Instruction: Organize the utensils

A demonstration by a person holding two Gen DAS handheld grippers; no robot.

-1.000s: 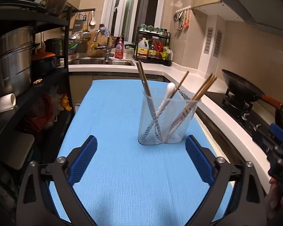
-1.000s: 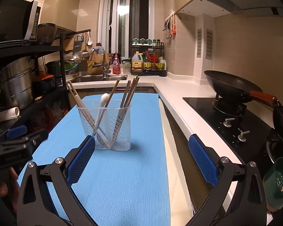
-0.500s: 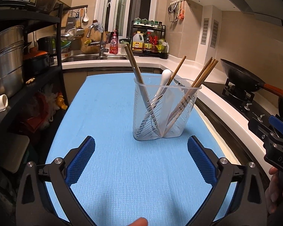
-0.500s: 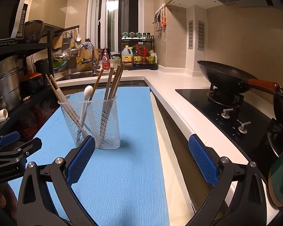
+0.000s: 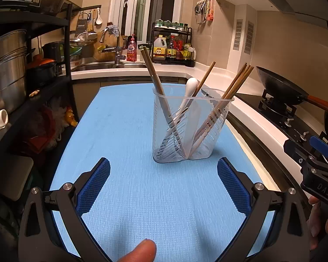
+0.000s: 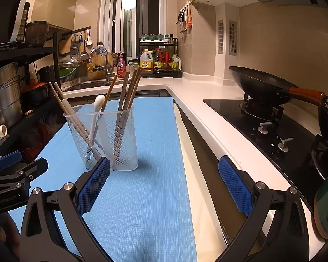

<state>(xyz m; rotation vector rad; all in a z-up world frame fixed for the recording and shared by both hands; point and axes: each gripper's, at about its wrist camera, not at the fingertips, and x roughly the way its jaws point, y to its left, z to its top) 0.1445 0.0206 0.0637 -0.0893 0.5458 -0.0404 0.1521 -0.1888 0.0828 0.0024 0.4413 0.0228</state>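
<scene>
A clear slotted plastic utensil holder (image 5: 185, 128) stands upright on the blue mat (image 5: 124, 131). It holds several wooden chopsticks (image 5: 234, 87) and a white spoon (image 5: 191, 85). In the right wrist view the holder (image 6: 107, 139) stands left of centre with the chopsticks (image 6: 131, 87) and spoon (image 6: 99, 102) in it. My left gripper (image 5: 164, 185) is open and empty, just short of the holder. My right gripper (image 6: 164, 185) is open and empty, to the right of the holder, its left pad close to the holder's base.
A white counter (image 6: 207, 113) runs along the right with a black hob and a wok (image 6: 262, 87). A green bowl (image 6: 327, 205) sits at the near right. A black shelf rack with steel pots (image 5: 6, 65) stands left. The sink (image 5: 102, 65) and bottle rack are at the back.
Both grippers have moved closer to the holder, which now looms larger in both views. The holder and its utensils have not moved. Both grippers stay open.
</scene>
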